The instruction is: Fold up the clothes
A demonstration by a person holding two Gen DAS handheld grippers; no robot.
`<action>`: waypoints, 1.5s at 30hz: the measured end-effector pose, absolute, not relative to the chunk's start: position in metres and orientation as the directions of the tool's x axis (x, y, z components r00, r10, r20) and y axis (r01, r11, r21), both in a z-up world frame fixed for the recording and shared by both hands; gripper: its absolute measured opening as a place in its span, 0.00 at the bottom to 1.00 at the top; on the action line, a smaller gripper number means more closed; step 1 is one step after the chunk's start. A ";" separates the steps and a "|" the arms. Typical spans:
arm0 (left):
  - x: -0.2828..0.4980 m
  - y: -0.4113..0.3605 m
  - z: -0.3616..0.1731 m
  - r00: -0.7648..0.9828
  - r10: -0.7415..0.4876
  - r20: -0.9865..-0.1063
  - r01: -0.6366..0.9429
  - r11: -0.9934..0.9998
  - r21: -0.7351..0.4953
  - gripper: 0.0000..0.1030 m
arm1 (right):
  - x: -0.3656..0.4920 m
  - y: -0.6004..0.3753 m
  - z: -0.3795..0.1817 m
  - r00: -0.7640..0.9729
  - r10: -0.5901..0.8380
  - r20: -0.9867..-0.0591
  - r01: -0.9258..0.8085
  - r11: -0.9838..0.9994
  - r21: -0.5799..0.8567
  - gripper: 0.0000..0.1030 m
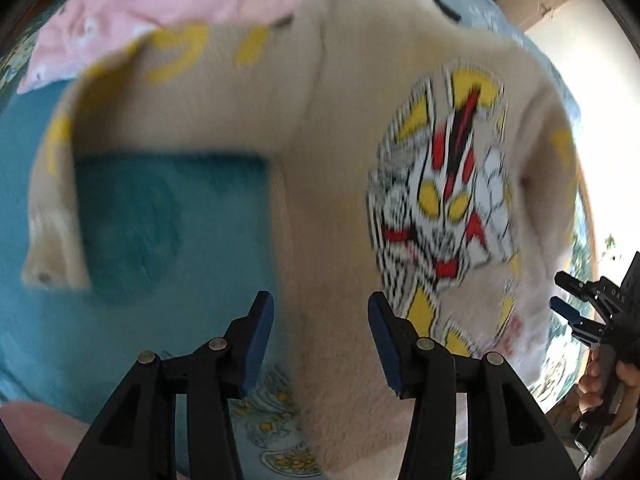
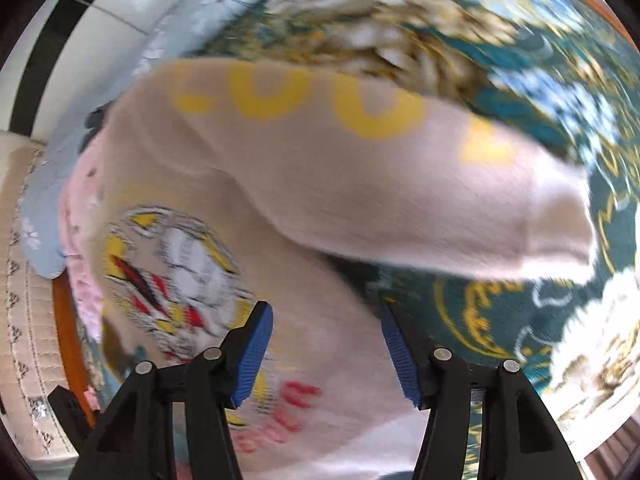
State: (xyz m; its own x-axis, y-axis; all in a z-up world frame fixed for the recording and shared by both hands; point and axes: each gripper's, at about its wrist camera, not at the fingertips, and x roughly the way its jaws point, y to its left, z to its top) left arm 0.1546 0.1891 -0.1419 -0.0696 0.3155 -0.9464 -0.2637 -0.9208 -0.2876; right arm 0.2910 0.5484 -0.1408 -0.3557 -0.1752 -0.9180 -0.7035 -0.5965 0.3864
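Counted one cream sweater (image 1: 344,168) with a cartoon print, spread over a teal patterned cover (image 1: 132,220); one pink garment (image 1: 120,12) past its far edge; one pale blue garment (image 2: 44,208) beside that. Saw two grippers. Left gripper (image 1: 320,340): jaws spread about halfway, above the sweater's body, pinching nothing. Right gripper (image 2: 326,354): likewise spread, over the sweater's hem, nothing between the pads. No earlier frame to compare.
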 end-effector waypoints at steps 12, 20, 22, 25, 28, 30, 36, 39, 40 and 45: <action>0.150 0.196 -0.152 -0.077 0.318 -0.945 -0.189 -0.935 -0.299 0.47 | 0.281 0.546 -0.159 -0.368 -0.202 -0.908 -0.699 -0.584 0.413 0.60; 0.143 0.187 -0.146 -0.097 0.332 -0.938 -0.130 -0.939 -0.319 0.15 | 0.291 0.544 -0.154 -0.327 -0.209 -0.922 -0.687 -0.617 0.384 0.30; 0.144 0.193 -0.141 -0.116 0.312 -0.943 -0.162 -0.943 -0.292 0.13 | 0.292 0.540 -0.150 -0.323 -0.220 -0.920 -0.672 -0.631 0.387 0.24; 0.143 0.195 -0.124 -0.171 0.310 -0.935 -0.188 -0.942 -0.277 0.12 | 0.296 0.533 -0.142 -0.331 -0.242 -0.912 -0.645 -0.647 0.406 0.14; 0.138 0.188 -0.108 -0.217 0.329 -0.919 -0.179 -0.939 -0.294 0.12 | 0.306 0.522 -0.129 -0.367 -0.298 -0.881 -0.594 -0.654 0.468 0.11; 0.135 0.187 -0.105 -0.223 0.327 -0.918 -0.178 -0.940 -0.292 0.12 | 0.311 0.516 -0.126 -0.362 -0.310 -0.879 -0.576 -0.667 0.472 0.11; 0.133 0.187 -0.107 -0.200 0.345 -0.917 -0.164 -0.935 -0.315 0.13 | 0.320 0.537 -0.136 -0.368 -0.312 -0.876 -0.628 -0.612 0.482 0.11; 0.131 0.185 -0.104 -0.193 0.372 -0.908 -0.146 -0.926 -0.349 0.14 | 0.316 0.528 -0.130 -0.377 -0.314 -0.871 -0.632 -0.601 0.490 0.16; 0.131 0.185 -0.103 -0.195 0.378 -0.905 -0.144 -0.924 -0.355 0.14 | 0.316 0.531 -0.126 -0.378 -0.312 -0.872 -0.632 -0.601 0.489 0.17; 0.133 0.182 -0.088 -0.232 0.384 -0.894 -0.155 -0.921 -0.356 0.14 | 0.329 0.558 -0.095 -0.488 -0.248 -0.837 -0.620 -0.577 0.532 0.49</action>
